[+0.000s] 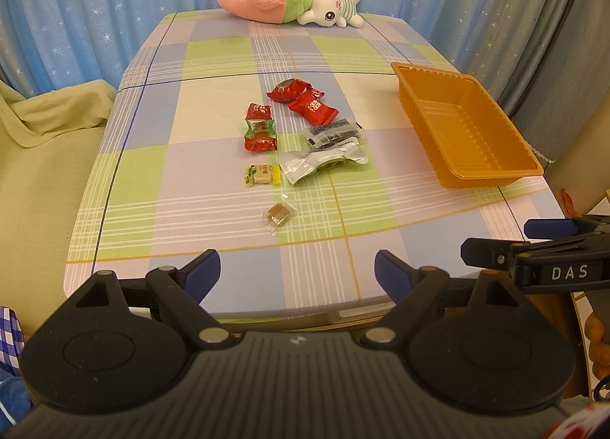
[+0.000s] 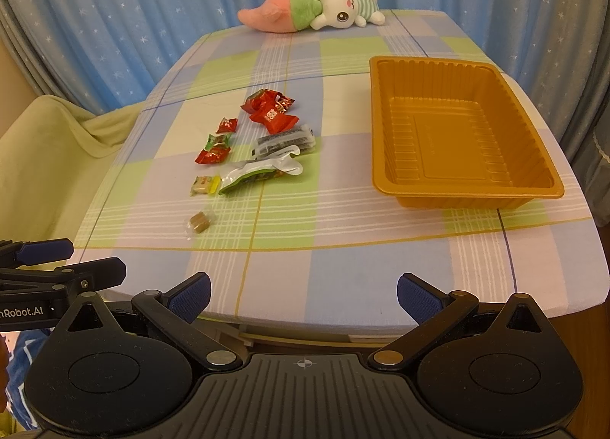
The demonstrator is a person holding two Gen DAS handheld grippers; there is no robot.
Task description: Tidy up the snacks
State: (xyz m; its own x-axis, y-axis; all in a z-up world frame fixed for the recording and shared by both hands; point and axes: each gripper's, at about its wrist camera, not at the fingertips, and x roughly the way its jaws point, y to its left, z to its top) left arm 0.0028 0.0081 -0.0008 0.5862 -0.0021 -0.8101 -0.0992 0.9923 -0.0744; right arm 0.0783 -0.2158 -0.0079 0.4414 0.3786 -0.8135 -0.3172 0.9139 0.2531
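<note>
The small wrapped snacks (image 1: pixel 301 134) lie in a loose group near the middle of the plaid-covered table (image 1: pixel 213 103), red packets at the far end and a clear-wrapped brown candy (image 1: pixel 278 214) nearest to the camera. The group's long axis runs from the near edge toward the far edge. The crumpled silver foil pouch (image 1: pixel 318 164) lies across this line. To the right, well apart, stands the empty orange ribbed plastic tray (image 2: pixel 385 126), its long side also running away from the camera. A pink-and-white plush toy (image 1: pixel 289 2) lies at the far edge. The left gripper (image 1: pixel 297 273) and the right gripper (image 2: pixel 303 294) hover over the near edge, both spread wide and holding nothing.
</note>
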